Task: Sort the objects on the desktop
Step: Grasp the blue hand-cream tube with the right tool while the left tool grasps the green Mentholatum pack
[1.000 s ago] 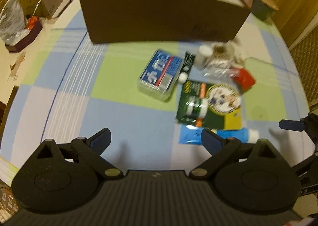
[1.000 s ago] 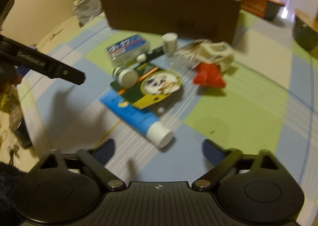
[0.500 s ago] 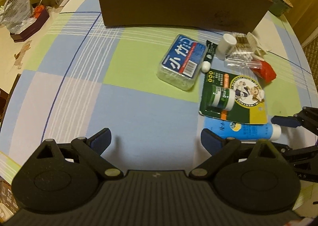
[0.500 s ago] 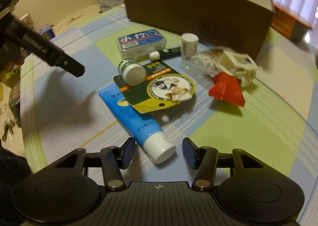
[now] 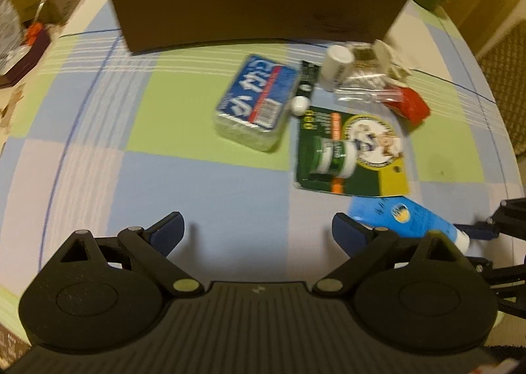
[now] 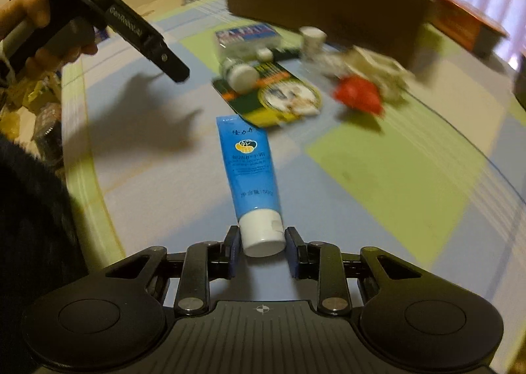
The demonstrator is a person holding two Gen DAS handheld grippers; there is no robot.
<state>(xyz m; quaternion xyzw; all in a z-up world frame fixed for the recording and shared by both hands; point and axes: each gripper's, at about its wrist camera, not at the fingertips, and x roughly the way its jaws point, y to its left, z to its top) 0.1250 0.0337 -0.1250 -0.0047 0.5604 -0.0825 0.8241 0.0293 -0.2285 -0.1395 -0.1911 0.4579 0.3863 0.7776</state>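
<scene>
A blue tube [image 6: 250, 163] with a white cap lies on the checked tablecloth, pointing away from me. My right gripper [image 6: 263, 242] has its jaws closing on the cap, and both pads touch the cap's sides. In the left wrist view the same blue tube [image 5: 394, 212] lies at the lower right, with the right gripper's fingers [image 5: 486, 229] at its cap. My left gripper [image 5: 256, 231] hovers open over bare cloth with nothing between its fingers. Beyond lie a green card with a small bottle [image 5: 348, 150], a blue-labelled pack [image 5: 256, 101], a white vial [image 5: 337, 66] and a red packet [image 5: 411, 104].
A large brown cardboard box [image 5: 256, 2] stands at the back of the table. A clear bag of small items [image 5: 365, 84] rests by the red packet. In the right wrist view a hand [image 6: 29, 12] holds the left gripper at the upper left. Clutter sits beyond the table's left edge.
The right gripper's jaws have come together from wide open onto the tube's cap. The tube has turned and slid clear of the green card. The left gripper has stayed open.
</scene>
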